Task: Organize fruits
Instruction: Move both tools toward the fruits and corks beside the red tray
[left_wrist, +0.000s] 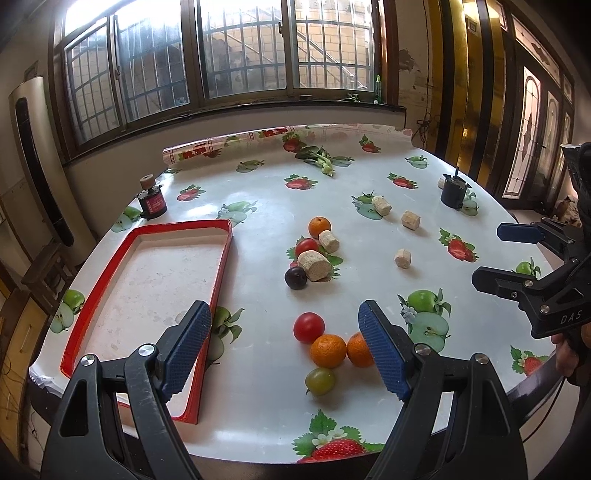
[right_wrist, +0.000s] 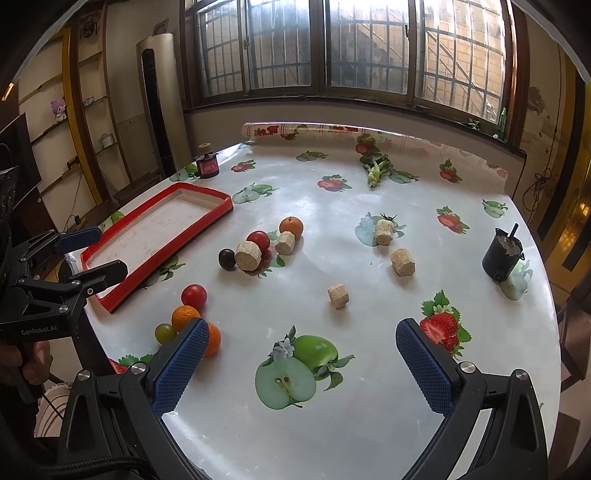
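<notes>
My left claw (left_wrist: 284, 345) hangs wide open and empty, and the nearest fruit cluster sits right between its fingers: green tomato (left_wrist: 320, 381), two oranges (left_wrist: 328, 350), red tomato (left_wrist: 308, 327). The red tray (left_wrist: 221, 266) lies to that claw's left, its long axis running away from me. My right claw (right_wrist: 301, 365), equally spread and empty, has those fruits off to its left, so left is nearer. Farther ahead: plum (left_wrist: 295, 277), tomato, orange among cork-like blocks (left_wrist: 314, 266).
</notes>
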